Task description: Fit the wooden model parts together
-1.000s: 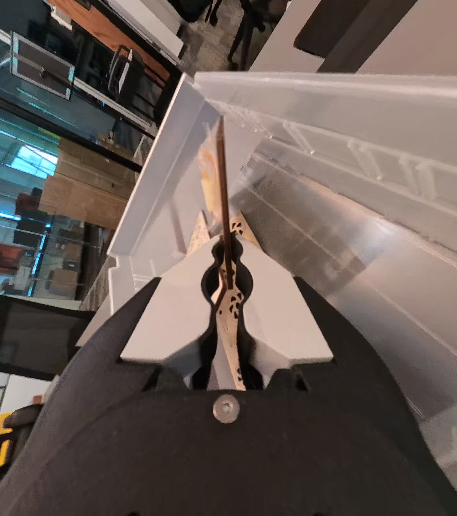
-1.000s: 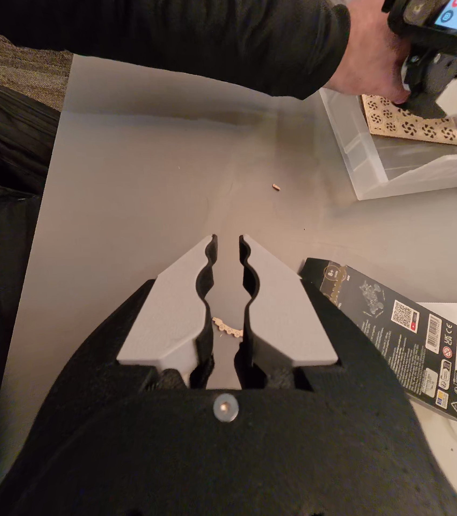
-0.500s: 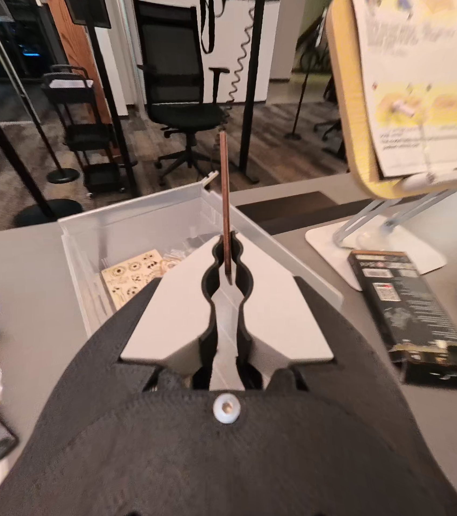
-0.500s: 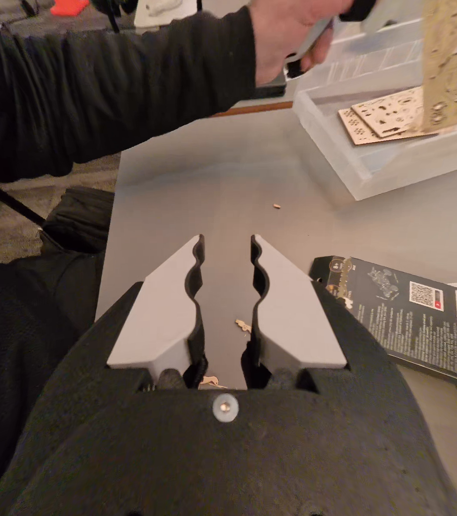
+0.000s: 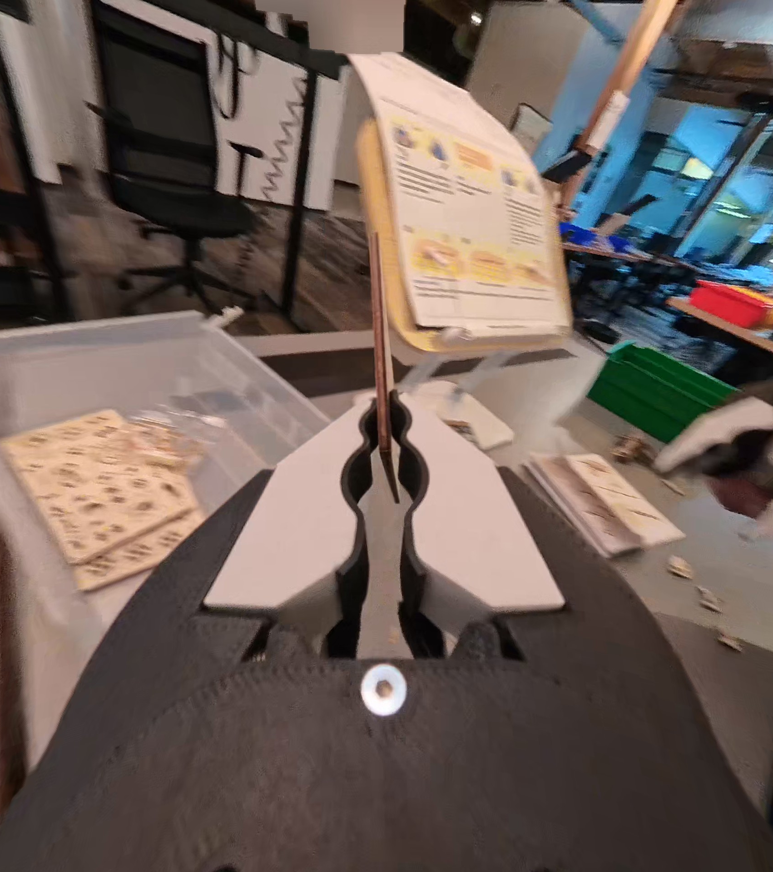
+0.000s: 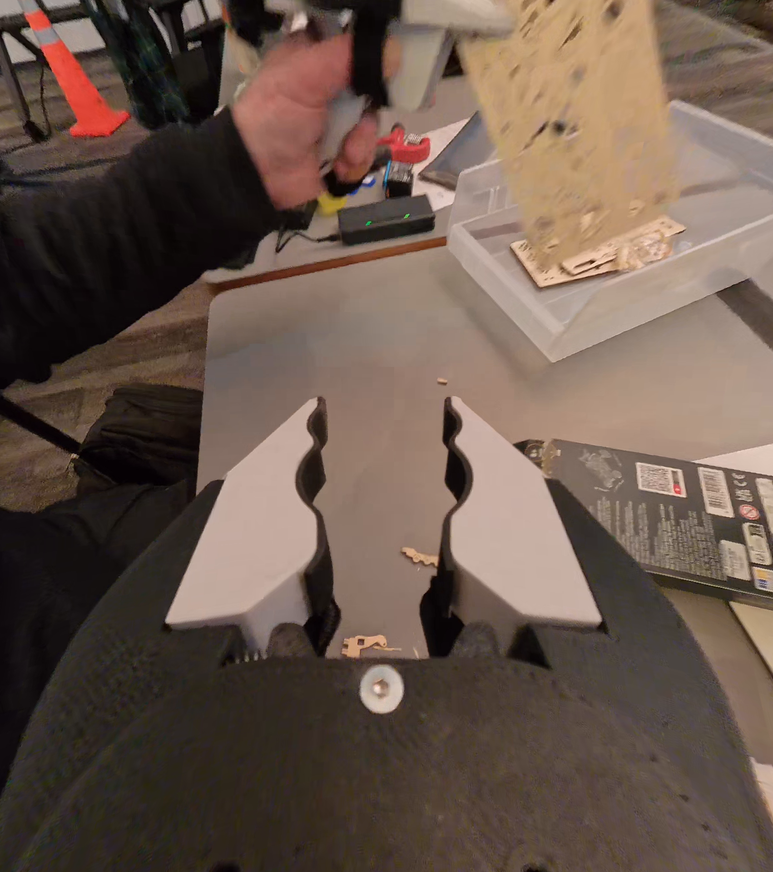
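Note:
My left gripper (image 5: 382,401) is shut on a thin wooden parts sheet (image 5: 380,339), seen edge-on and standing upright between the jaws. In the right wrist view the same sheet (image 6: 568,118) hangs in the air above the clear bin, held by the left gripper in a person's hand (image 6: 299,122). More wooden sheets (image 5: 97,486) lie in the clear plastic bin (image 5: 257,373), also seen in the right wrist view (image 6: 597,255). My right gripper (image 6: 382,406) is open and empty above the grey table (image 6: 328,339). Small wooden pieces (image 6: 420,557) lie on the table between its jaws.
A black kit box (image 6: 686,519) lies right of my right gripper. An instruction booklet on a stand (image 5: 465,203) is behind the bin, with a green bin (image 5: 653,391) to its right. Flat booklets (image 5: 597,500) and wood scraps (image 5: 705,599) lie on the table. A charger (image 6: 387,219) sits on a farther table. The grippers' ends are close to 25 cm from one another.
My left gripper has lifted the wooden sheet out of the bin and swung it up and to the right. My right gripper's jaws have opened wider.

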A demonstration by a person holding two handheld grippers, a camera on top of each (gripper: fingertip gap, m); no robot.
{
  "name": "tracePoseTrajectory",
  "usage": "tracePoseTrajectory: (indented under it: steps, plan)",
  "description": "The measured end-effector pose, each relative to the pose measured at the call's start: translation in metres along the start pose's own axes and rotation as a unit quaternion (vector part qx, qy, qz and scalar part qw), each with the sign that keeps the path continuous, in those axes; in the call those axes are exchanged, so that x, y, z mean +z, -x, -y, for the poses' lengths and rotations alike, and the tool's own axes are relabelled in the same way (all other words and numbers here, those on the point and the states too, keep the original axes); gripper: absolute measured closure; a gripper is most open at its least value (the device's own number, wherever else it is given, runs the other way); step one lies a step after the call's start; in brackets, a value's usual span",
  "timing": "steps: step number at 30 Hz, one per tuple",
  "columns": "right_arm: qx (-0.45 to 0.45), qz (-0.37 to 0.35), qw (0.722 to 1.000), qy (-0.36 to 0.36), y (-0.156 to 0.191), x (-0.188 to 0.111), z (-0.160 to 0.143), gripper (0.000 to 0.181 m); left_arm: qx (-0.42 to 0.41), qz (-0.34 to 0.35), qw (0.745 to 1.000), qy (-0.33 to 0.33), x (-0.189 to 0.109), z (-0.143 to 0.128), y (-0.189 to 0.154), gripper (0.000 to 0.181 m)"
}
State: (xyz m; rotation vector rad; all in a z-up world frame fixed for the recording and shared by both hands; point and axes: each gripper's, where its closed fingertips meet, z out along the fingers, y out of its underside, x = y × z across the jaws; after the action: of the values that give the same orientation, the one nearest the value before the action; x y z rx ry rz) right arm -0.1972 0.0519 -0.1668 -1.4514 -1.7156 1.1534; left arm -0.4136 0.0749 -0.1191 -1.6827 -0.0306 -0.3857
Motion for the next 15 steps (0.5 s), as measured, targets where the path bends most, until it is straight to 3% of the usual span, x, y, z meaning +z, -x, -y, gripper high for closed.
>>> tracePoseTrajectory:
  steps: [4,7,12,15]
  plan:
    - [0.016,-0.029,0.998,-0.048,-0.016,-0.012,0.028,0.122,-0.041,-0.077,0.995,0.054,0.000,-0.039,-0.076,0.180]
    - [0.031,-0.026,0.997,-0.066,-0.023,-0.004,0.040,0.120,-0.078,-0.123,0.985,0.089,-0.002,-0.074,-0.118,0.180]
    - [0.068,0.041,0.997,-0.006,-0.017,0.047,0.016,0.115,-0.135,-0.165,0.971,0.108,-0.010,-0.106,-0.147,0.180]
    - [0.104,0.127,0.986,0.018,0.005,0.069,0.003,0.137,-0.140,-0.170,0.967,0.126,-0.017,-0.117,-0.152,0.180]
